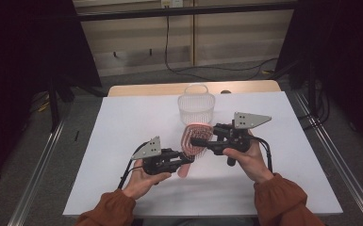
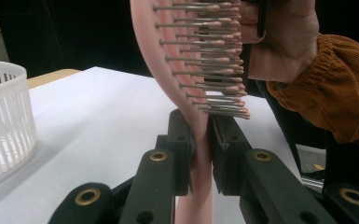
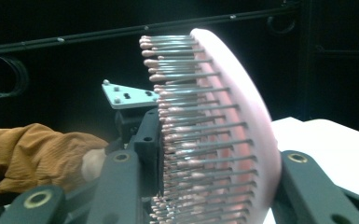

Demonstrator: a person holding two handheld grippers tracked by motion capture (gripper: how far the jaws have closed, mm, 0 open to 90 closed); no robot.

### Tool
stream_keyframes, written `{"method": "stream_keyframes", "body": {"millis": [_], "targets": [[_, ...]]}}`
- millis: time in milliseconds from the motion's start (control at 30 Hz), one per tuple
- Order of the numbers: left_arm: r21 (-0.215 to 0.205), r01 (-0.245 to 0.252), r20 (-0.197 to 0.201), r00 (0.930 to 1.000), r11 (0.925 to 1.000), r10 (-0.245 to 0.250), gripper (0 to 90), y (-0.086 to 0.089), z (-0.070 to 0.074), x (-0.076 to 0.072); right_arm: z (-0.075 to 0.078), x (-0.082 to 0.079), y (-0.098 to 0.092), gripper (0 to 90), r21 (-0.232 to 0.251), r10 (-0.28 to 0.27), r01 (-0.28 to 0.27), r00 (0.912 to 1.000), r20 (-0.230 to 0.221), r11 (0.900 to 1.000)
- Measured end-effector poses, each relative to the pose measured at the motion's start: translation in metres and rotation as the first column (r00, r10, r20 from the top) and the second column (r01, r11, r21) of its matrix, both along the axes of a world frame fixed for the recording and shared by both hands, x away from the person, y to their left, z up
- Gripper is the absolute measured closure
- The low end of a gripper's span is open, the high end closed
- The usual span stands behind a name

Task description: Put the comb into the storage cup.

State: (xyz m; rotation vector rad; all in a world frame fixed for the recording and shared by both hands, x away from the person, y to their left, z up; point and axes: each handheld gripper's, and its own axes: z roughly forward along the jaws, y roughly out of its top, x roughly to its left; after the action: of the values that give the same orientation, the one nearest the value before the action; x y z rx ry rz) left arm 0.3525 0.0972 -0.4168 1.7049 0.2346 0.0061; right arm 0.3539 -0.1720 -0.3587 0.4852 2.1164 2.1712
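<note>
Dark room, cables along the far wall, white table point(image 1: 122, 141) with a white slatted basket point(image 1: 196, 106) at its far middle. Held above the table between both grippers: a pink hairbrush point(image 1: 194, 140), well apart from the basket and nearer the person.

Left gripper point(image 1: 187, 160) clamped tight on the brush's handle neck point(image 2: 200, 154), just below the bristles point(image 2: 210, 60). Long axis running up and away from that gripper toward the basket, head uppermost.

Right gripper point(image 1: 195, 141) coming in from the side across the head, one jaw at the bristle tips point(image 3: 168, 140), the other behind the smooth pink back point(image 3: 256, 140); jaws partly closed around the head, pads seemingly not yet pressing, though contact hard to judge.

Handle end cut off at the bottom of the left gripper view; basket's inside unreadable.
</note>
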Motion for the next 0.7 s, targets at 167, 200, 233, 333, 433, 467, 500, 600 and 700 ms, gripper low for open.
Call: {"method": "stream_keyframes", "body": {"millis": [167, 200, 233, 333, 433, 467, 500, 600, 700], "targets": [[0.003, 0.007, -0.004, 1.0000, 1.0000, -0.007, 78.1, 0.0005, -0.0013, 0.0014, 0.0007, -0.0010, 0.0007, 62.0, -0.011, 0.008, -0.008, 0.9999, 0.007, 1.000], [0.002, 0.006, -0.001, 1.0000, 1.0000, -0.006, 77.4, 0.0006, -0.0011, 0.0010, 0.0007, -0.0009, 0.0006, 62.9, -0.008, 0.007, -0.007, 1.0000, 0.005, 1.000], [0.001, 0.003, 0.001, 1.0000, 1.0000, -0.003, 76.8, 0.0008, -0.0007, 0.0007, 0.0011, -0.0011, 0.0005, 63.5, -0.007, 0.009, -0.009, 0.9999, 0.005, 1.000], [-0.003, 0.001, -0.002, 1.0000, 1.0000, -0.001, 75.3, -0.0004, -0.0013, 0.0002, 0.0024, -0.0024, 0.0009, 64.5, -0.008, 0.000, 0.000, 1.0000, 0.008, 1.000], [0.001, -0.002, 0.003, 1.0000, 1.0000, 0.002, 73.4, -0.0014, -0.0017, -0.0004, 0.0022, -0.0025, 0.0018, 64.7, -0.014, 0.001, -0.001, 1.0000, 0.004, 1.000], [-0.001, -0.003, 0.003, 1.0000, 1.0000, 0.003, 73.2, -0.0018, -0.0017, -0.0008, 0.0021, -0.0026, 0.0020, 64.7, -0.015, -0.001, 0.001, 1.0000, 0.005, 1.000], [0.001, -0.004, 0.007, 1.0000, 1.0000, 0.004, 71.8, -0.0020, -0.0016, -0.0010, 0.0022, -0.0027, 0.0023, 64.7, -0.012, -0.005, 0.005, 1.0000, 0.003, 1.000], [0.011, -0.024, 0.023, 0.9995, 0.9997, 0.024, 57.9, -0.0027, -0.0005, -0.0024, 0.0031, -0.0035, 0.0024, 64.7, -0.011, -0.008, 0.008, 1.0000, 0.000, 1.000], [0.014, -0.028, 0.036, 0.9990, 0.9995, 0.028, 48.1, -0.0041, 0.0000, -0.0050, 0.0038, -0.0035, 0.0023, 64.8, -0.028, -0.015, 0.015, 0.9999, 0.003, 0.999]]}}
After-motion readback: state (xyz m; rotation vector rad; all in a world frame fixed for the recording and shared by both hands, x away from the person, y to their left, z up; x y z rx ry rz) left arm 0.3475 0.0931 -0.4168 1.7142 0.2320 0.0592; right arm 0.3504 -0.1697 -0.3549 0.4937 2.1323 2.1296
